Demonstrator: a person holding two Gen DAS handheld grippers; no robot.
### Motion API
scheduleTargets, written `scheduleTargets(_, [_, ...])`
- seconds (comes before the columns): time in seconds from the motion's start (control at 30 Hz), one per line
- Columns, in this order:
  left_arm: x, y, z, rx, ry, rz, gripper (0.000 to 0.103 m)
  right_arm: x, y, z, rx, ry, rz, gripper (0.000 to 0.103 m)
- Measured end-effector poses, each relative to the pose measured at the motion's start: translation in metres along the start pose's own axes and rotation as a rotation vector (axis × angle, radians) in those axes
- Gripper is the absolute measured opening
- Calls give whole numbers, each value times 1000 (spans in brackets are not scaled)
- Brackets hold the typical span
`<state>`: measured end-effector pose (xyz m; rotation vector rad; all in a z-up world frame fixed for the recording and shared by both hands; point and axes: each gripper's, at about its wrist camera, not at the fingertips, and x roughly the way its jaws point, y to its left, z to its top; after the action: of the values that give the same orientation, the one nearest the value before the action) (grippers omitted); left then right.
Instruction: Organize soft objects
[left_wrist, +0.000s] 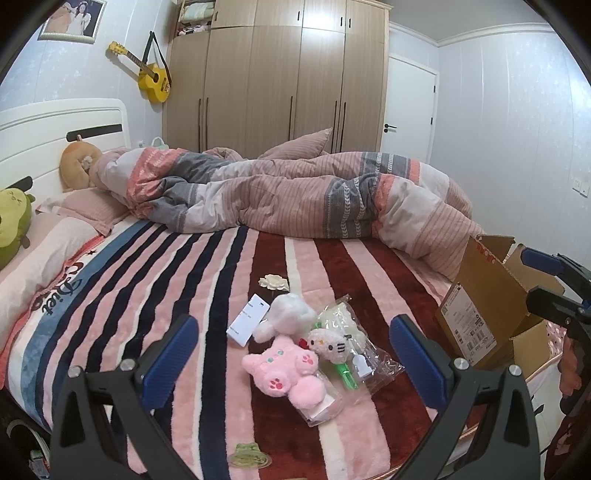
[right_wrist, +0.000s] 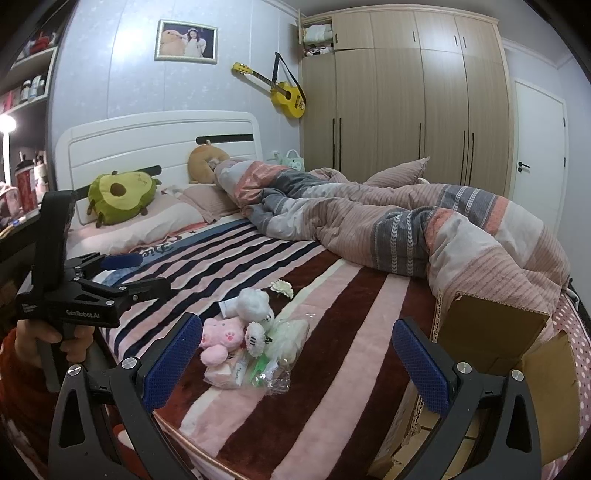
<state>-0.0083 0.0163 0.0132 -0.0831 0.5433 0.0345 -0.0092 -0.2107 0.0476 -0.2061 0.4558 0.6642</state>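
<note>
Small pile of soft toys sat mid-bed on the striped blanket (left_wrist: 155, 280): pink plush (left_wrist: 286, 369) in front, white plush (left_wrist: 288, 315) behind it, small cat-face plush (left_wrist: 330, 343) touching both. Clear plastic bags (left_wrist: 365, 354) lay under and beside them, contents hard to make out; green item partly hidden. White card (left_wrist: 247, 319) just left of the pile, cream flower (left_wrist: 273, 282) behind it, apart. Left tool (left_wrist: 295, 354) hovered over the pile, blue pads wide apart, holding nothing, touching nothing. Right tool (right_wrist: 297, 363) likewise wide open and empty, above the bed edge near the pile. Open cardboard box (left_wrist: 480, 295) stood at the bed's right edge, inside not visible, partly cut off by the tool frame. Rumpled duvet (left_wrist: 314, 192) lay across the far half of the bed. Avocado plush (right_wrist: 120, 194) rested by the headboard (right_wrist: 162, 140). Green frog item (left_wrist: 249, 456) near the front edge, partly hidden.
</note>
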Motion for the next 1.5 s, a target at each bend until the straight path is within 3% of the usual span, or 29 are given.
scheduleTargets(1.07, [5, 5, -6, -5, 0, -23, 102, -5, 6, -5, 21, 7, 8, 103])
scheduleTargets(1.4, [-3, 23, -16, 2, -27, -48, 102, -5, 44, 8, -100, 12, 31, 103])
scheduleTargets(1.5, [-6, 34, -22, 10, -28, -54, 102, 8, 62, 7, -116, 29, 82, 94])
